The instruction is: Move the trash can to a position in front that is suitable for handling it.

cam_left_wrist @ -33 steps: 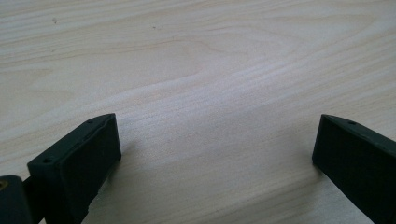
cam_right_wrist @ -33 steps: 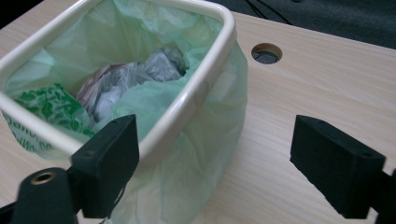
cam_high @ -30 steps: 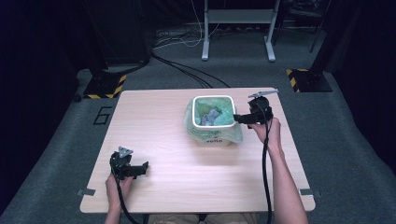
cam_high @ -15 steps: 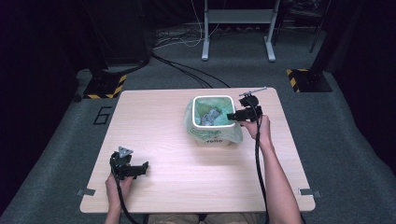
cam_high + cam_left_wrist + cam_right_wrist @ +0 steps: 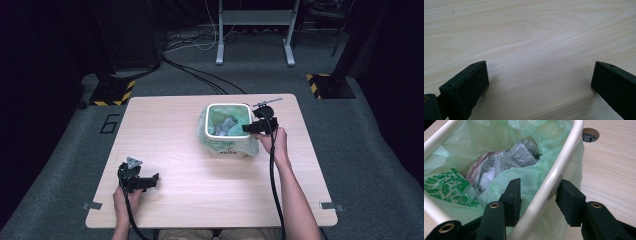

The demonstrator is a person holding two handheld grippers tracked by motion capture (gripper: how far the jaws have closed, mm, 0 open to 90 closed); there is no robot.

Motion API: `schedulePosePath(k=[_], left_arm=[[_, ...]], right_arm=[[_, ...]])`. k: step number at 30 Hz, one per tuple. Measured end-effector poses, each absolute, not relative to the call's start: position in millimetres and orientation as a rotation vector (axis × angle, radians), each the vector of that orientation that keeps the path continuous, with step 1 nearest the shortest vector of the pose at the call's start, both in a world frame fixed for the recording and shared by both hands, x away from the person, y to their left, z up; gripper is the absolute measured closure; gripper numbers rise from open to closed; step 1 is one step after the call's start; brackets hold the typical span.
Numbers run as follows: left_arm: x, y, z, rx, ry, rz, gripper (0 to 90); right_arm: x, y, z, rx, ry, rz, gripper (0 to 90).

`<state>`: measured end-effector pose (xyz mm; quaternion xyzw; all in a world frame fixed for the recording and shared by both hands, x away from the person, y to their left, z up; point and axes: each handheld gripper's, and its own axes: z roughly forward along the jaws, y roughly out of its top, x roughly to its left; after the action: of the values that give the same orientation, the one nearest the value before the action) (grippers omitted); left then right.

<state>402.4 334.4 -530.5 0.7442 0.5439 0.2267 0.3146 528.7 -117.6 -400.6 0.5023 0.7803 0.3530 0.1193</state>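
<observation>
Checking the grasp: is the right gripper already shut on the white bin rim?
No, the right gripper straddles the white bin rim, jaws apart.

A rectangular tabletop of pale wood-grain laminate (image 5: 190, 130) carries a white-rimmed plastic bin lined with a light green plastic bag (image 5: 227, 131), standing near the far edge, right of centre. A small round cable hole (image 5: 590, 134) opens beside it.

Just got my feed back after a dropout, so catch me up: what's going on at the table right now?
A person works two handheld grippers at a wooden table. The right gripper is at a small white bin lined with a green bag, its open fingers straddling the bin's rim: one inside against the bag, one outside. Crumpled trash sits in the bin. The left gripper rests near the table's front left, open over bare wood.
</observation>
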Motion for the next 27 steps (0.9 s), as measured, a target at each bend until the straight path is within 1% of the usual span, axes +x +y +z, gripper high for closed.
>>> schedulePosePath(k=[27], left_arm=[[402.5, 334.3, -530.6, 1.961, 1.433, 0.597, 1.1]], right_arm=[[508.8, -111.6, -405.1, 1.482, 2.266, 1.11, 53.9]])
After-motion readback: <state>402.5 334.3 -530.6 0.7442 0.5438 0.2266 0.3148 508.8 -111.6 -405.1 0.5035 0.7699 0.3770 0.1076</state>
